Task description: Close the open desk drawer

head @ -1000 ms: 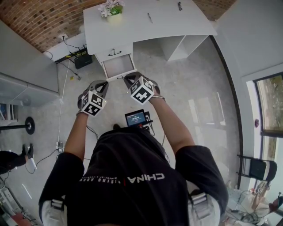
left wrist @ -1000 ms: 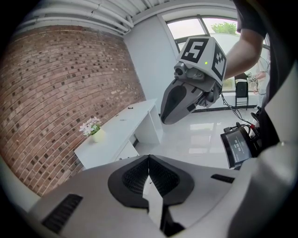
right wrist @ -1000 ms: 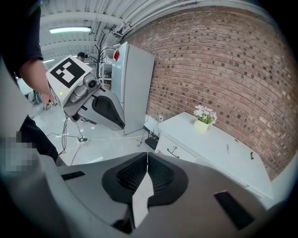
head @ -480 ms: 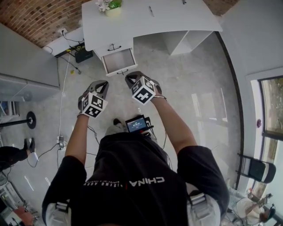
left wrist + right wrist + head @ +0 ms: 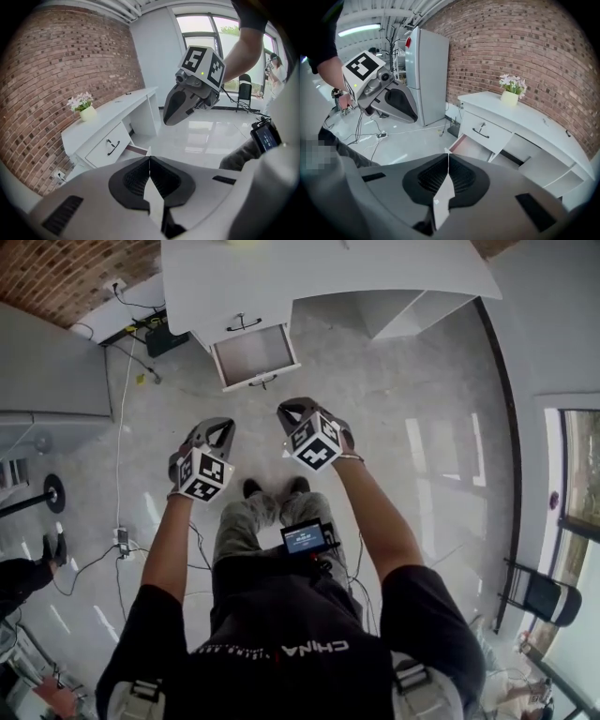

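Pulled out beneath the smooth white tabletop (image 5: 309, 277): shallow rectangular drawer (image 5: 253, 354), thin dark handle (image 5: 263, 382). Well short of it, left claw (image 5: 216, 424) and right claw (image 5: 292, 408), each pressed together on nothing.

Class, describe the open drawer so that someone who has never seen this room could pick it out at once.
Find the white desk against the brick wall. At its end beneath the flower pot are two drawers. The open drawer is the lower one, pulled out over the floor, while the upper drawer is shut.
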A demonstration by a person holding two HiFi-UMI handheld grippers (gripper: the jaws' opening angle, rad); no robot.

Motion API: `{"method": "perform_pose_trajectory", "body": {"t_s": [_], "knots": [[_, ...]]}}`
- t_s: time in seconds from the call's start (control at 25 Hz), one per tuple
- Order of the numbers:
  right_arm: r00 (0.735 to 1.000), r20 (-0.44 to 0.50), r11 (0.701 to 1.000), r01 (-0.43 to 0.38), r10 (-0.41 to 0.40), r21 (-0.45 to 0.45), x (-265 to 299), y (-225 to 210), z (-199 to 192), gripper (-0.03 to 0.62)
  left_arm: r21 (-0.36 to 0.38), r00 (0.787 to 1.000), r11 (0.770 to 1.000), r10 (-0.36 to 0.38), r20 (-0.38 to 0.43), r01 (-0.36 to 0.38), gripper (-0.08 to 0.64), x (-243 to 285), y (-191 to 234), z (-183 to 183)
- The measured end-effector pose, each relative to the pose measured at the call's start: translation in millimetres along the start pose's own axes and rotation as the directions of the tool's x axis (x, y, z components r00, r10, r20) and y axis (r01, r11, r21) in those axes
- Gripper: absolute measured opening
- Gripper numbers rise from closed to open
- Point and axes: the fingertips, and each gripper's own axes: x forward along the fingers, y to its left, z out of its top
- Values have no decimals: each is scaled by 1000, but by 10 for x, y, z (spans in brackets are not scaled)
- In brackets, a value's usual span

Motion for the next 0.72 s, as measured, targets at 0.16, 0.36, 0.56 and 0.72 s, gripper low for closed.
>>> {"method": "perform_pose_trajectory", "body": {"t_s": [0.16,0.36,0.56,0.72], "knots": [[1000,21,1000,12,-12,-2,672,-110,-363,15,0,1000,1000,9,6,-9,12,642,15,-527],[999,40,998,36,-34,-44,1576,-258,-954,15,1,999,999,33,26,-33,12,1549,-41,-1191],[996,68,996,68,-64,-56,2451,-425,-1570,15,20,997,998,57,46,-58,12,2447,-90,-1833],[991,99,994,91,-85,-62,3056,-529,-2014,15,43,994,995,91,60,-93,12,3059,-132,-2261]]}}
